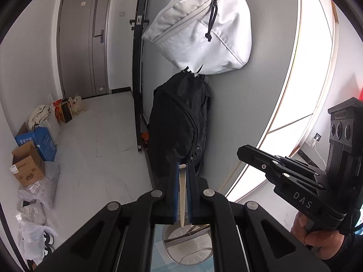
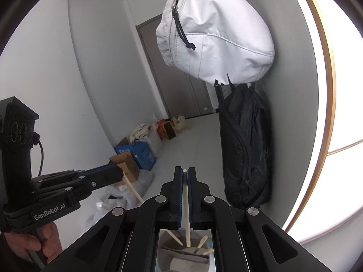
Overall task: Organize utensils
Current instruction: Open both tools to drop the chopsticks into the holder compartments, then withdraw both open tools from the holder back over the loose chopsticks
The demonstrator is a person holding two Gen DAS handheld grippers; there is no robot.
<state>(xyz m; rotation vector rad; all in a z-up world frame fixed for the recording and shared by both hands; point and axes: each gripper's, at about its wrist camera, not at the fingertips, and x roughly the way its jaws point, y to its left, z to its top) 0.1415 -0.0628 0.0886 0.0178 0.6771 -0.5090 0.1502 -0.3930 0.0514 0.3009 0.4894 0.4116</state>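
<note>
Left gripper [image 1: 182, 170]: jaws closed on a pale chopstick [image 1: 182, 195], the blue pads pressed against it on both sides. The stick runs along the gap between the fingers, its tip showing at the 12 o'clock end of the jaws.
Left gripper, seen from the right wrist: at 9 o'clock of that view, with the chopstick [image 2: 132, 187] slanting out of its jaws toward 4 o'clock.
Left hand [image 2: 34, 242]: wrapped round the gripper's handle at 8 o'clock of the right wrist view.
Right gripper [image 2: 185, 174]: jaws closed on a second pale chopstick [image 2: 186, 204], held lengthwise between the blue pads.
Right gripper, seen from the left wrist: at 4 o'clock of that view, its closed jaws [image 1: 244, 151] pointing toward 10 o'clock; no stick can be made out in them from here.
Right hand [image 1: 310, 233]: gripping the handle at 5 o'clock of the left wrist view.
Utensil holder [image 2: 183, 252]: a round container under the right gripper at 6 o'clock, several chopsticks standing tilted in it.
White bag [image 1: 199, 27]: hanging at 12 o'clock.
Black backpack [image 1: 181, 122]: hanging just under the white bag, against the grey wall.
Boxes and bags [image 1: 34, 154]: lined along the floor at 8 o'clock of the left wrist view.
Grey door [image 1: 84, 43]: closed, at 11 o'clock.
</note>
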